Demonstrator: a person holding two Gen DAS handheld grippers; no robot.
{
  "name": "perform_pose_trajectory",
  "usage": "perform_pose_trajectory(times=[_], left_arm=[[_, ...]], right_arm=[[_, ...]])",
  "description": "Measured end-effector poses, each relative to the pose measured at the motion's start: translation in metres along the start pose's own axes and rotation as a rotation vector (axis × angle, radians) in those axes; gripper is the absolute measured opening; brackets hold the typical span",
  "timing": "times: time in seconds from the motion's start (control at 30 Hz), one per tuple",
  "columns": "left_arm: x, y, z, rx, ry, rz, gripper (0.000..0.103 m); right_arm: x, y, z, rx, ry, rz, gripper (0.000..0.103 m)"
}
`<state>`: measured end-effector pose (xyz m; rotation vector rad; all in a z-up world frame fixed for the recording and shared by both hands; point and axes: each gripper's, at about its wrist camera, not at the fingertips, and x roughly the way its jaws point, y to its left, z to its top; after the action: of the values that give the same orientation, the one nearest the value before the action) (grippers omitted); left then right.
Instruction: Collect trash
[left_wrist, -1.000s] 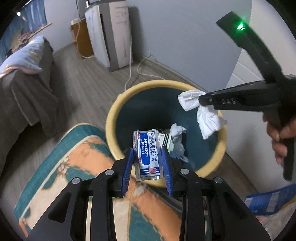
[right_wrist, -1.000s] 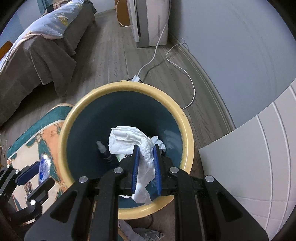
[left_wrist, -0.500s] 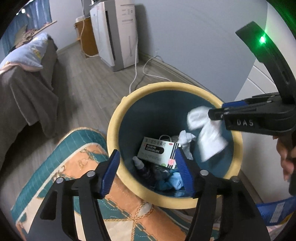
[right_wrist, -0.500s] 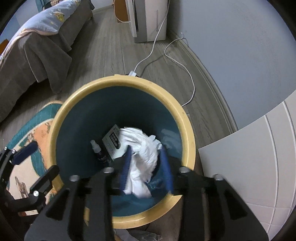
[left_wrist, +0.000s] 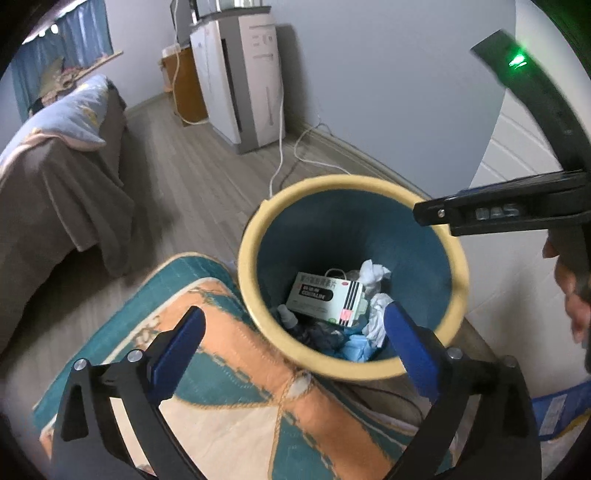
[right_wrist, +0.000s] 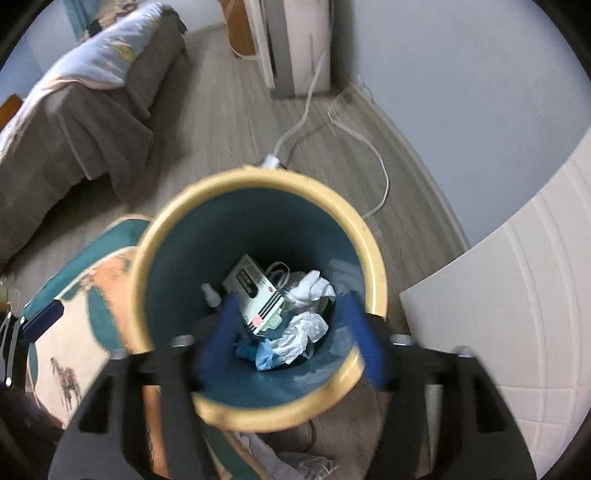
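Note:
A blue bin with a yellow rim (left_wrist: 255, 229) (right_wrist: 373, 243) stands on the floor. Inside lie a white medicine box (left_wrist: 325, 299) (right_wrist: 258, 295), crumpled white tissues (left_wrist: 373, 273) (right_wrist: 306, 325), a small bottle (right_wrist: 210, 293) and blue scraps (left_wrist: 352, 349). My left gripper (left_wrist: 295, 339) is open and empty just above the bin's near rim. My right gripper (right_wrist: 291, 332) is open and empty above the bin's mouth; it also shows from the side in the left wrist view (left_wrist: 428, 214).
A patterned teal and orange rug (left_wrist: 207, 369) lies under my left gripper. A bed with a brown cover (left_wrist: 55, 192) stands at the left. A white appliance (left_wrist: 240, 92) with loose cables stands by the wall. A white panel (right_wrist: 517, 295) is at the right.
My left gripper opened and the medicine box dropped into the bin. My right gripper opened and the white tissue fell in. Both grippers have pulled back a little.

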<state>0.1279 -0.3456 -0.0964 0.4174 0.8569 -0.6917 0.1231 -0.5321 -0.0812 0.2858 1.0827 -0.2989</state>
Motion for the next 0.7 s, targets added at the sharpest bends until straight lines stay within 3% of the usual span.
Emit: perform_pose_trajectory(times=[0.03,0.07,0.17,0.27,0.53,0.7], left_arm=[[-0.007,0.001,0.000,-0.007,-0.006,0.006,0.097],[-0.015,0.003,0.001,-0.022,-0.014,0.011,0.098],[-0.036,0.011,0.003,-0.082,-0.027,0.007,0.098],[-0.050,0.015,0.006,-0.118,-0.014,-0.005,0.098],[-0.099,0.025,0.006,-0.185,-0.051,0.076,0.098],[-0.114,0.029,-0.006,-0.220,-0.050,0.063,0.098]], right_arm=[[-0.013,0.001,-0.002,-0.007,-0.023,-0.010,0.094],[-0.024,0.002,-0.004,-0.012,-0.046,-0.021,0.097],[-0.054,0.001,-0.017,-0.013,-0.087,-0.048,0.097],[-0.072,-0.004,-0.036,0.003,-0.109,-0.017,0.097],[-0.084,-0.016,-0.069,0.042,-0.129,-0.093,0.097],[-0.083,-0.010,-0.075,0.014,-0.117,-0.106,0.097]])
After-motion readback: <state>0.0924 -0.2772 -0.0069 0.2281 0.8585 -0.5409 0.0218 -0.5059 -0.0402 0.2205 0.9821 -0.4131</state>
